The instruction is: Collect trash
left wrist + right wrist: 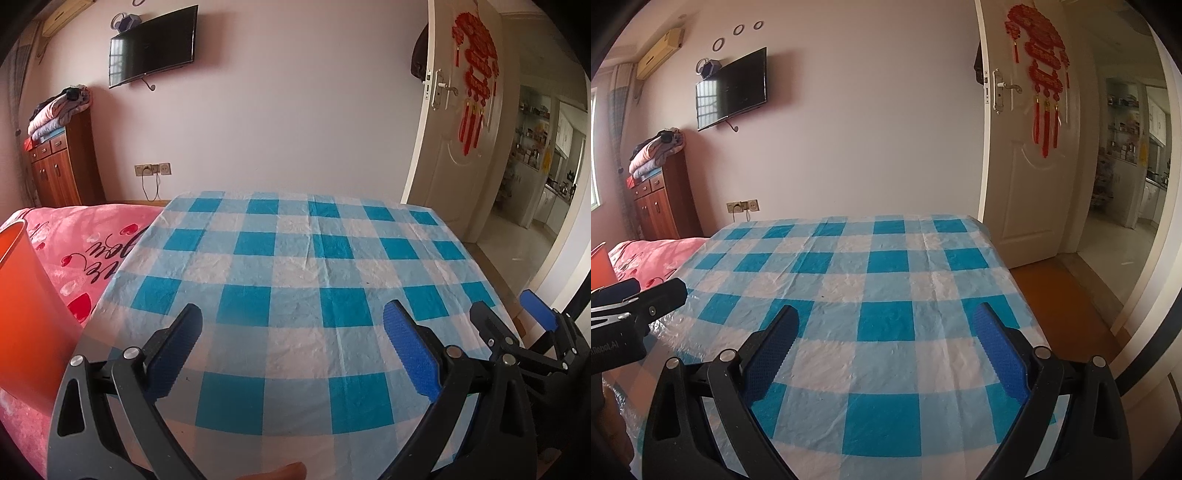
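Finding no trash on the blue checked tablecloth (295, 266), maybe just hidden, so keep left gripper (291, 350) and right gripper (886, 350) wide open, empty, near the orange bin (22, 314).

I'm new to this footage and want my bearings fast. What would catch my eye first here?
The blue-and-white checked tablecloth fills the middle of both views, with no trash showing on it. The left gripper and right gripper hover over it side by side, jaws wide open and empty. An orange bin stands at the far left against the pink bedspread, and a red knot ornament hangs on the open white door at right.
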A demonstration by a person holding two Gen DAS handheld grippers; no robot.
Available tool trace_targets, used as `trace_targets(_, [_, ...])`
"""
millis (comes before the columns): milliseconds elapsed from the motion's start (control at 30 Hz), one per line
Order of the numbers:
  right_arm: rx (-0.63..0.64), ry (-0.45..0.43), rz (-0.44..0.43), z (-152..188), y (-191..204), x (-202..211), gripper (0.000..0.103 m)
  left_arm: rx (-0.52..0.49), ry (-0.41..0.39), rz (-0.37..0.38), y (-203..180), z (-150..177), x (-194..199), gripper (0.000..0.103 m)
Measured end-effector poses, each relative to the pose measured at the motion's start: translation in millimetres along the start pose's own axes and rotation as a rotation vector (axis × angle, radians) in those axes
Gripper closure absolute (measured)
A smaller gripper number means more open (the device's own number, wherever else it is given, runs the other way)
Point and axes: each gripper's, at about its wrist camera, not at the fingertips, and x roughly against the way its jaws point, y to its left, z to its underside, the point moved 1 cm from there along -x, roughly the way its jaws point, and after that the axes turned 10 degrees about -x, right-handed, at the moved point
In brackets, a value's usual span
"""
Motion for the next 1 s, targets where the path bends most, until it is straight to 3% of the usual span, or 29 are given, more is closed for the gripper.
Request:
trace_targets(533, [0.008, 0.044, -0.02, 4.7, 2.6, -9.0, 0.009, 0.035, 0.029, 0.043, 3.4, 8.9, -15.1, 0.004])
trace_targets(767, [-0.027, 0.186, -0.045, 11.7, -0.2, -33.3, 0.009, 0.032, 0.132, 0.041, -0.5, 24.5, -46.3, 0.004])
trace_targets(1000, [-0.002, 0.359, 0.005, 30.6, 3.4, -64.2, 0.009, 0.069, 0.25, 0.056, -0.1, 42.1, -81.3, 0.004])
